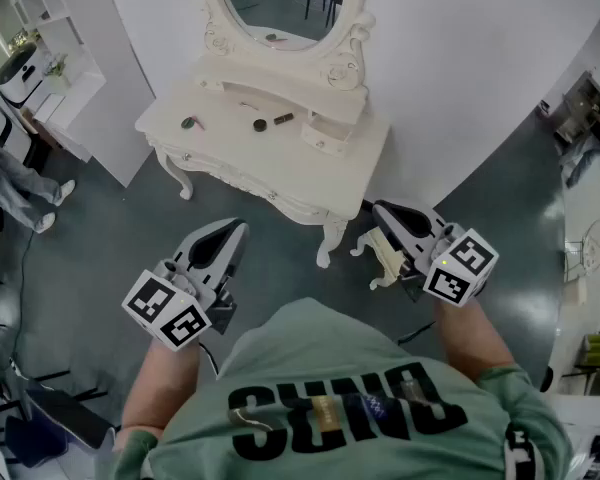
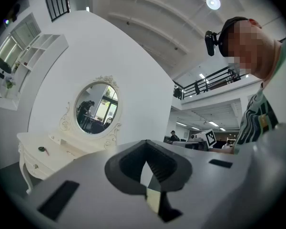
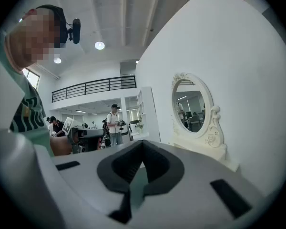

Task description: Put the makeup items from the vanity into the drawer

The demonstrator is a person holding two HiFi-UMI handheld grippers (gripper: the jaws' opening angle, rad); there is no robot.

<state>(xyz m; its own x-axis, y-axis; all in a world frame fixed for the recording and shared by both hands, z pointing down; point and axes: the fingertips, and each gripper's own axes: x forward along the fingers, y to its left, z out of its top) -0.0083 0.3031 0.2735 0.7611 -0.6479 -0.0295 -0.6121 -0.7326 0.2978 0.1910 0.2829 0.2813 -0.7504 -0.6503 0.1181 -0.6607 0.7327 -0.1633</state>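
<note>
Makeup items lie on the table, well ahead of the left hand-held gripper and right hand-held gripper, both closed and empty. Small, light, rigid, probably slippery: pinch each across its middle.

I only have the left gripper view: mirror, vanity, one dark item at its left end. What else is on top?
Observer: The head view shows two more dark things mid-top: a round item and a stick-shaped item beside it.
Operator: Is any drawer open?
Observer: A small drawer on the right of the vanity looks pulled out.
Operator: And the right hand-held gripper?
Observer: The right hand-held gripper is shut with nothing in it, held short of the vanity.
</note>
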